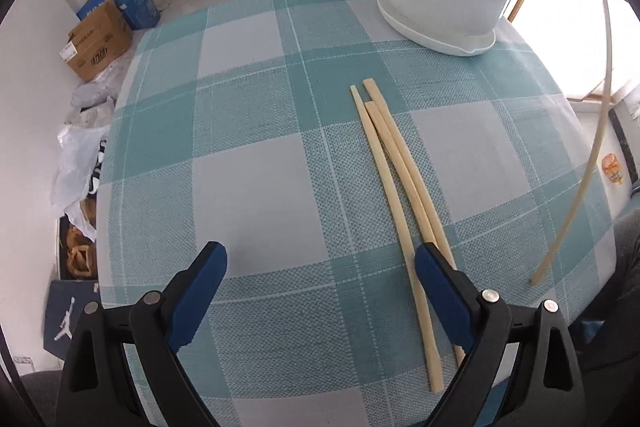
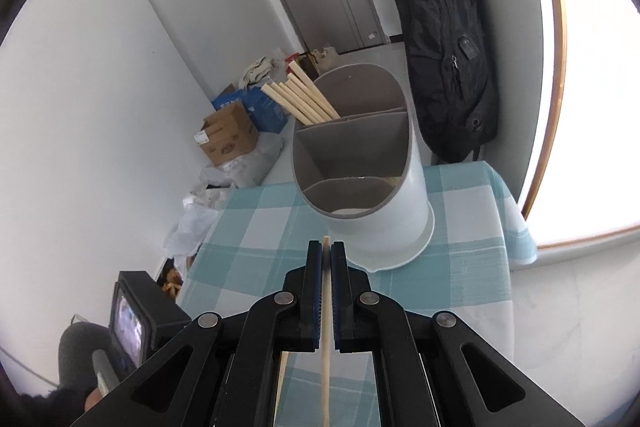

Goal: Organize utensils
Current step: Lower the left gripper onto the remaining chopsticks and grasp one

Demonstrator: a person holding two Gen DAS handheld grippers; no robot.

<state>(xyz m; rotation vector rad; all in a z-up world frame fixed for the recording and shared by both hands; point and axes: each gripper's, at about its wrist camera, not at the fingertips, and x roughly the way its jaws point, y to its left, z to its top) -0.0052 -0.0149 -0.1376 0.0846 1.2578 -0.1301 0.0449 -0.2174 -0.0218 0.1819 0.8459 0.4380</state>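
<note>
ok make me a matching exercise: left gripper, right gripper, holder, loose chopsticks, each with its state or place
Things:
1. left gripper
2. right gripper
3. holder
4. loose chopsticks

States or places:
A. flat on the tablecloth
B. shut on one chopstick
C. open, holding nothing
D. upright, chopsticks in its far compartment

Pairs: 1-C, 2-B, 3-D, 4-A

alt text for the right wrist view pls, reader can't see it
The black right gripper is shut on a single pale wooden chopstick, aimed toward a white cylindrical utensil holder with grey dividers on a teal-and-white checked tablecloth. More wooden chopsticks already lean in its far compartment.
</note>
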